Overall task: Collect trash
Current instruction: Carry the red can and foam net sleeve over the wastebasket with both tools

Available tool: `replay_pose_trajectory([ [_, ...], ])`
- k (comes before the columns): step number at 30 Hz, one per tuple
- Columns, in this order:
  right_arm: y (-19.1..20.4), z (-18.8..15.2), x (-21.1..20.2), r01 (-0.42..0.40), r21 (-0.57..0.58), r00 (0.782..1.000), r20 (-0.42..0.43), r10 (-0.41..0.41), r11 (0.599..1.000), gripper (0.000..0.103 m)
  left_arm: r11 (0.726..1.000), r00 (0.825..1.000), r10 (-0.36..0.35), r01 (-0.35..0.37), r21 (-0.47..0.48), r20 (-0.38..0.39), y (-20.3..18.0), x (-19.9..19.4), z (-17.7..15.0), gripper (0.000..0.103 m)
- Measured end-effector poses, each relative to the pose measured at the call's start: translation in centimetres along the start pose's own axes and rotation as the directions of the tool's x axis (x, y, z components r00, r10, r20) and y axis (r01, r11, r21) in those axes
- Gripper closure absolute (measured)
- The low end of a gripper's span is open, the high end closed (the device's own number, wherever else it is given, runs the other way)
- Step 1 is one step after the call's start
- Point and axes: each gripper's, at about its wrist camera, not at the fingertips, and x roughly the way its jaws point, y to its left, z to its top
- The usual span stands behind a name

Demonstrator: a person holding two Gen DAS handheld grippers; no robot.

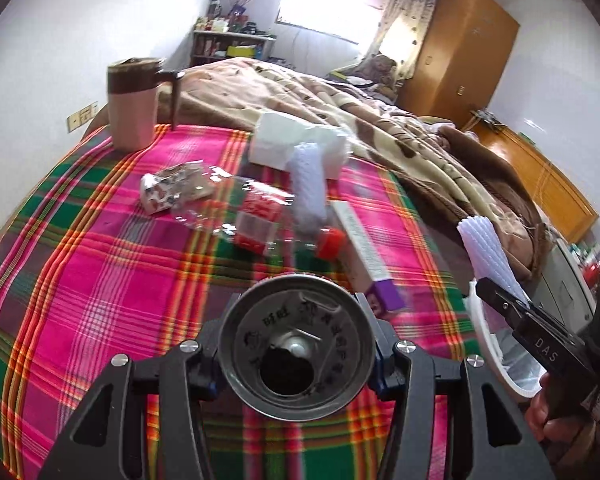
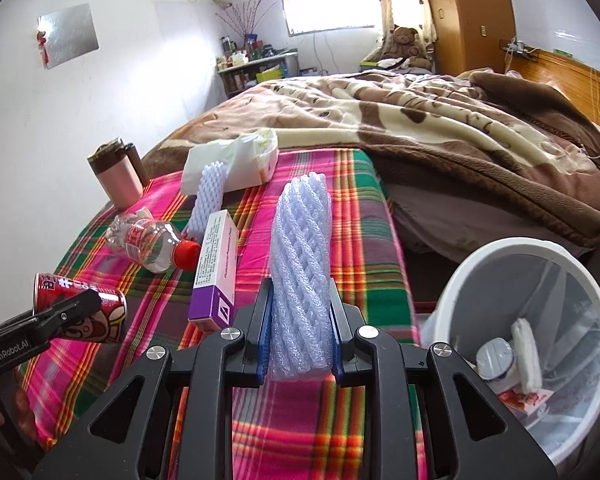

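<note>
My left gripper (image 1: 296, 346) is shut on an opened drink can (image 1: 296, 336), held top towards the camera above the plaid bedsheet (image 1: 80, 264). In the right wrist view the same can (image 2: 80, 306) is red and hangs at the left in the left gripper (image 2: 62, 314). My right gripper (image 2: 302, 320) is shut on a white foam net sleeve (image 2: 302, 248), which stands upright between its blue pads. Just right of it is a white trash bin (image 2: 480, 264) with a small bottle and wrappers inside. From the left wrist view, the right gripper (image 1: 496, 292), the sleeve (image 1: 486, 252) and the bin rim (image 1: 486, 344) show at the right edge.
On the sheet lie a clear bottle with a red cap (image 2: 152, 244), a purple-and-white box (image 2: 216, 272), a second foam net (image 2: 208, 196), a white tissue pack (image 2: 236, 164), a crumpled wrapper (image 1: 172, 190) and a pink mug (image 2: 116, 176). A brown blanket (image 2: 440, 136) covers the far bed.
</note>
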Motion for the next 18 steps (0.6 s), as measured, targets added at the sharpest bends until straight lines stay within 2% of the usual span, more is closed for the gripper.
replay_pose_trajectory([
  [9, -2.0, -0.6, -2.5, 0.031, 0.046, 0.998, 0.045, -0.033, 0.998, 0.079, 0.992, 0.997, -0.079, 0.078, 0.095, 0.013, -5.0, -1.3, -0.3, 0.049],
  [18, -4.9, -1.1, -5.4, 0.083, 0.108, 0.991, 0.091, -0.093, 0.991, 0.079, 0.968, 0.987, -0.16, 0.153, 0.2, 0.017, -10.7, -1.8, -0.5, 0.049],
])
